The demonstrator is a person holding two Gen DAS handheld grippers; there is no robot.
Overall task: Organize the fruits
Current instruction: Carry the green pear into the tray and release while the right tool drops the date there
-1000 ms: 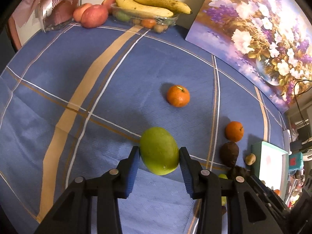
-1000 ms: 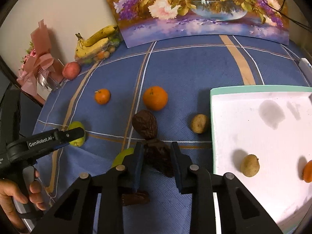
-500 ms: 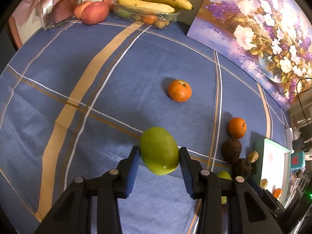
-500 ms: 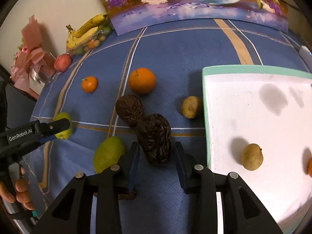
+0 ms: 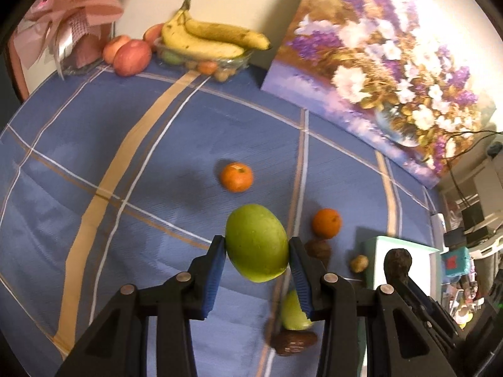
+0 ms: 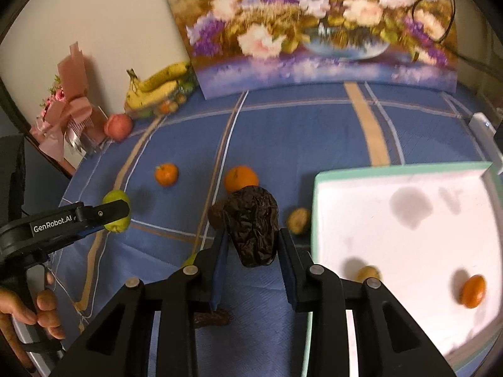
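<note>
My left gripper (image 5: 257, 253) is shut on a green mango (image 5: 256, 242) and holds it above the blue cloth; it also shows in the right wrist view (image 6: 117, 210). My right gripper (image 6: 251, 245) is shut on a dark wrinkled fruit (image 6: 253, 223), lifted just left of the white tray (image 6: 393, 169). The tray holds a small tan fruit (image 6: 367, 272) and a small orange fruit (image 6: 472, 286). On the cloth lie two oranges (image 6: 166, 174) (image 6: 240, 177), another dark fruit (image 6: 217, 215), a tan fruit (image 6: 298, 220) and a second green fruit (image 5: 292, 309).
A flower painting (image 6: 314, 31) leans on the back wall. Bananas on a clear container (image 5: 207, 39), red apples (image 5: 132, 58) and a pink gift wrap (image 5: 72, 22) stand at the back left. A dark brown piece (image 5: 294, 342) lies on the cloth near my grippers.
Both grippers have lifted their fruits off the cloth. The right gripper with the dark fruit has risen and moved toward the tray; the left has raised the mango and swung right.
</note>
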